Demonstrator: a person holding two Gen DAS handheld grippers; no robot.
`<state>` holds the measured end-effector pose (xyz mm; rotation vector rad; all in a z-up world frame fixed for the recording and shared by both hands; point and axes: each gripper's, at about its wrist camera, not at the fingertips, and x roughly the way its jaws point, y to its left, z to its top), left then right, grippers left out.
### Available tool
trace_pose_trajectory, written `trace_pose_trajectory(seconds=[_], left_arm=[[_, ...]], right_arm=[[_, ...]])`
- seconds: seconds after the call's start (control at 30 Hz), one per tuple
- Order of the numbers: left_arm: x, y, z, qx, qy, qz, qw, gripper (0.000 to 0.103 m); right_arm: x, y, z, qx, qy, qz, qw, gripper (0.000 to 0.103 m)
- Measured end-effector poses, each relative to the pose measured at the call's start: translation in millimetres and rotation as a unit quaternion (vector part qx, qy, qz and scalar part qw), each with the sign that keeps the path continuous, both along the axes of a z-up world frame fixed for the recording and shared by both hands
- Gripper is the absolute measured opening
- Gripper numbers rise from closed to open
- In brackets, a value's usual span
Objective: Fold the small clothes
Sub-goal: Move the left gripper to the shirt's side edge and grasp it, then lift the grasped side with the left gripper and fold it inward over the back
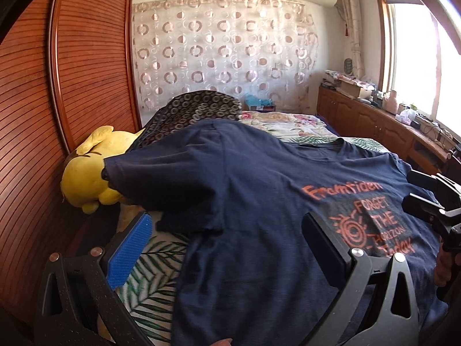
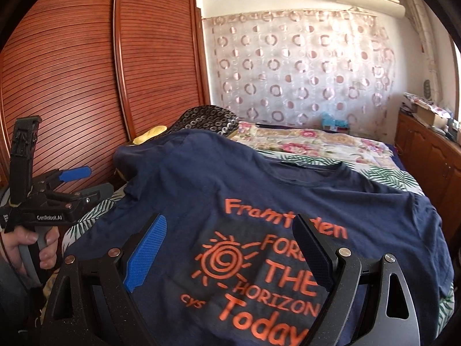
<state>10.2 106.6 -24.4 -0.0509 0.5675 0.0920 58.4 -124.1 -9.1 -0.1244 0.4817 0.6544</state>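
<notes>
Nearest the lens in the right wrist view, the right gripper (image 2: pixel 230 256) hangs spread wide over the orange print of the navy T-shirt (image 2: pixel 259 190), holding nothing; one blue-padded finger sits left of the sun motif and the dark one crosses the lettering. The shirt lies print-up across the bed (image 2: pixel 383 173), filling the lower and middle frame, with its collar toward the centre right. That flat, face-up spread suggests it has been laid out ready for a first fold.

In the left wrist view the left gripper (image 1: pixel 227 248) is likewise wide apart and empty, straddling the shirt's side edge at lower centre, its blue finger over the leaf-patterned sheet and its dark finger over the cloth. A short sleeve (image 1: pixel 161 184) drapes left over a yellow plush toy (image 1: pixel 86 178) at the bed's edge, so it sits raised rather than flat; it will probably need pulling clear before folding.

Further out, a dark ring-patterned cushion (image 1: pixel 196 112) rises behind the shirt, and slatted wooden wardrobe doors (image 2: pixel 86 72) fill the upper left.
</notes>
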Motion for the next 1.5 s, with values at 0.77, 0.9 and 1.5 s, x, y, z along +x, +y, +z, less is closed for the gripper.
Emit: trace_pose_trajectory(seconds=[0.77,0.9,1.5], left_arm=[[64,120,-13,-0.002,0.057,0.047,0.9973,0.045],[73,132,-22,-0.018,0.069,0.05,0.9962,0.041],[77,131,-21,0.007,0.08,0.05,0.9955,0.03]], right_arm=[[55,21,-4,-0.034,0.066,0.079,0.994,0.09],[56,16,-4,-0.033,0.065,0.082,0.994,0.09],[51,14,1,-0.012,0.066,0.054,0.996,0.09]])
